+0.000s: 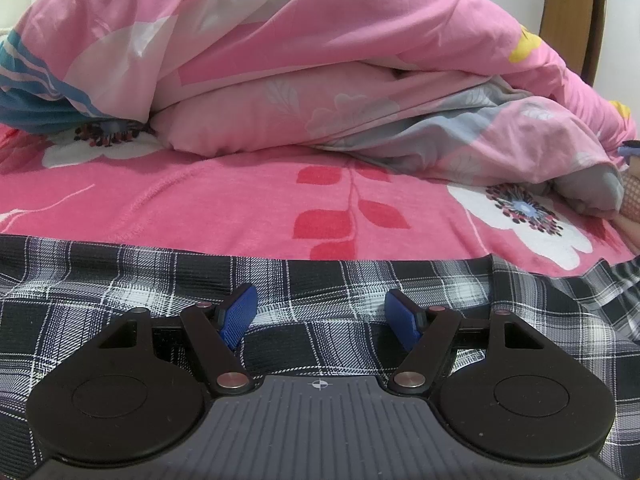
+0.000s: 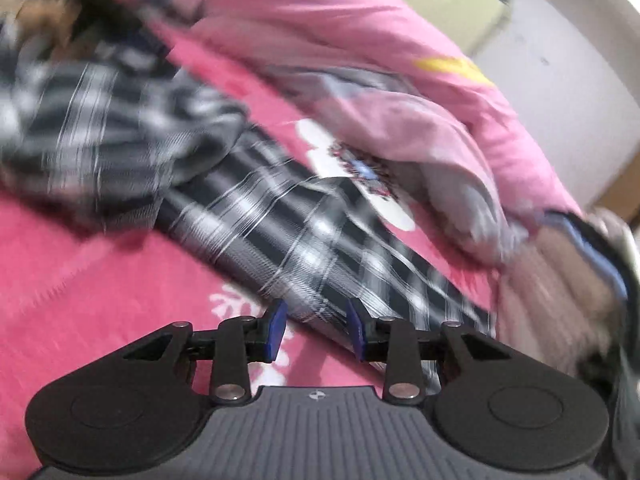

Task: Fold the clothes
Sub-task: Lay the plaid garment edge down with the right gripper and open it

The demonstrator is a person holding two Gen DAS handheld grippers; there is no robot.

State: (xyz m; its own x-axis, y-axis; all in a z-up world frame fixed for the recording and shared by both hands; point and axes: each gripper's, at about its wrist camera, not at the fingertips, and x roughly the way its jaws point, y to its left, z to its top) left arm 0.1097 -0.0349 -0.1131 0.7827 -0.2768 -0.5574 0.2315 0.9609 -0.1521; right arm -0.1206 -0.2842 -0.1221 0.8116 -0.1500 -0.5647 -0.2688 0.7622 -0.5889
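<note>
Left wrist view shows the plaid garment [image 1: 320,292] spread flat on the pink bedsheet [image 1: 200,196], its far edge running straight across, with the heaped duvet [image 1: 304,80] behind. The left gripper [image 1: 320,316] rests low over the cloth, jaws wide apart and holding nothing. In the blurred right wrist view a long plaid sleeve or leg [image 2: 304,240] runs diagonally from upper left to lower right; the right gripper [image 2: 316,332] hangs over its near end, jaws partly apart, gripping nothing. Pinching that end squarely and carrying it along its length should keep the fold straight.
</note>
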